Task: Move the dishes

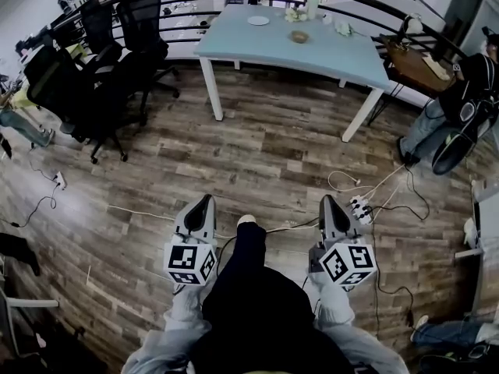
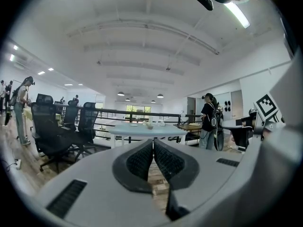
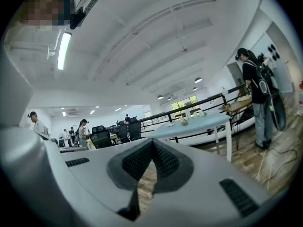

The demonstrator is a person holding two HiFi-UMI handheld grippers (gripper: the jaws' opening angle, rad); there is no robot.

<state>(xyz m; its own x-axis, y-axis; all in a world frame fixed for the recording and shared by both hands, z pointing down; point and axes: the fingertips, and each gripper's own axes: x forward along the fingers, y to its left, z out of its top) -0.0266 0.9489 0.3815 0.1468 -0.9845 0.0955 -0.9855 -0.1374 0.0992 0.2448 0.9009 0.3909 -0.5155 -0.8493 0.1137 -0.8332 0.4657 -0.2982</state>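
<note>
- The left gripper (image 1: 204, 202) is held out level over the wooden floor (image 1: 265, 146). In its own view the two ribbed pads are pressed together at the tips, with nothing between them.
- The right gripper (image 1: 328, 201) is alongside it and well apart from it. Its pads are also pressed together, and it holds nothing.
- Both grippers point towards a pale blue table (image 1: 257, 44) that stands across the floor, well away from them.
- The dishes are on the far part of that table. A small white plate (image 1: 258, 20) lies near the back edge, and a brownish bowl (image 1: 299, 37) sits to its right, apart from it.
- More pale items (image 1: 312, 8) stand behind the bowl; they may be cups, but they are too small to tell.
- A dark railing (image 2: 113, 110) runs behind the table.
- Black office chairs (image 1: 117, 61) are grouped to the left of the table.
- A white power strip (image 1: 360, 207) with cables lies on the floor just right of the right gripper.
- Another person (image 1: 460, 107) stands at the right edge, near the table's right end.
</note>
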